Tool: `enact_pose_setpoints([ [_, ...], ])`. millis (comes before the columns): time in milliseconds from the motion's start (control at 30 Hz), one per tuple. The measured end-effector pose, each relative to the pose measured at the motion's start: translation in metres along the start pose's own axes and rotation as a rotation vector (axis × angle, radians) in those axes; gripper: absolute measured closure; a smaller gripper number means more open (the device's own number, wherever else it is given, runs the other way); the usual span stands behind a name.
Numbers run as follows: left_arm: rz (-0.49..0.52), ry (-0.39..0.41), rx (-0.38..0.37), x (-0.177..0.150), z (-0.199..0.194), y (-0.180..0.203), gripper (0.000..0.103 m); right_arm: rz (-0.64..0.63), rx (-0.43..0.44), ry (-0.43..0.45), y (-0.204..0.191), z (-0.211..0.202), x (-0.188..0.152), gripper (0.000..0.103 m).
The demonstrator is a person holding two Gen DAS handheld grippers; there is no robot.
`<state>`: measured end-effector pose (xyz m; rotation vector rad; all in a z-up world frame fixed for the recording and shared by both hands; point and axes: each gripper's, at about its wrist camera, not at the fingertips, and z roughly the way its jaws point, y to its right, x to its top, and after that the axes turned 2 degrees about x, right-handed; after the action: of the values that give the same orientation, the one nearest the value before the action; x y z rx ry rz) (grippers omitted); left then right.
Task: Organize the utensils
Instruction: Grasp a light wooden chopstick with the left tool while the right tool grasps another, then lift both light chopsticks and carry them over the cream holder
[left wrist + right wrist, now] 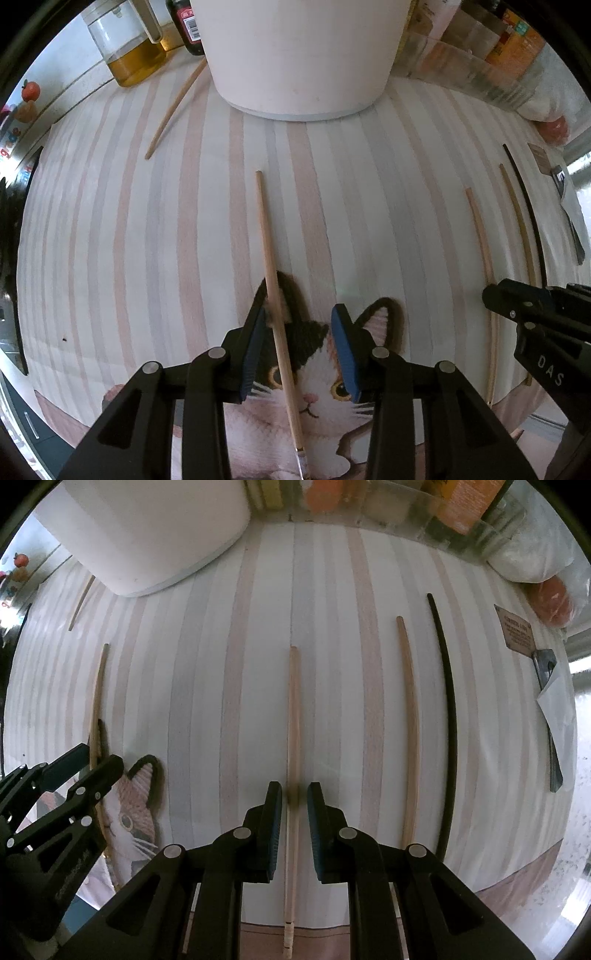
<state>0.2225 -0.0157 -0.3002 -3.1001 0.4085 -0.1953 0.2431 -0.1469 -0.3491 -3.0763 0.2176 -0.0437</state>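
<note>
Several wooden chopsticks lie on a striped cloth with a cat picture. My left gripper (301,314) is open, and one wooden chopstick (271,266) runs between its jaws, close to the left pad. My right gripper (294,790) is open, its jaws close on either side of another wooden chopstick (293,716) that lies flat. Beside it lie a second wooden chopstick (410,716) and a black chopstick (448,709). A further chopstick (173,107) lies near the white holder (299,55) at the back. Each gripper shows at the edge of the other's view.
A glass jar of yellow liquid (125,48) and a dark bottle (188,26) stand at the back left. Clear containers and packets (491,55) line the back right. A dark-handled tool with paper (550,709) lies at the right edge of the cloth.
</note>
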Motion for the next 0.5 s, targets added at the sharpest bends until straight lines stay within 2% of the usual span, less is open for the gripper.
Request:
enact_pose_setpoints([
  [233, -0.021, -0.002, 0.002, 0.016, 0.0, -0.004, 0.075, 0.037, 0.023, -0.005, 0.011, 0.003, 0.021, 0.088],
  [333, -0.025, 0.004, 0.005, 0.022, -0.002, -0.007, 0.086, 0.041, 0.022, -0.006, 0.011, 0.003, 0.027, 0.088],
  [400, -0.025, 0.007, 0.003, 0.026, -0.002, -0.009, 0.098, 0.043, 0.022, -0.005, 0.011, 0.002, 0.03, 0.088],
  [500, -0.027, 0.007, -0.006, 0.031, -0.003, -0.011, 0.098, 0.028, -0.001, 0.007, 0.009, 0.002, 0.03, 0.094],
])
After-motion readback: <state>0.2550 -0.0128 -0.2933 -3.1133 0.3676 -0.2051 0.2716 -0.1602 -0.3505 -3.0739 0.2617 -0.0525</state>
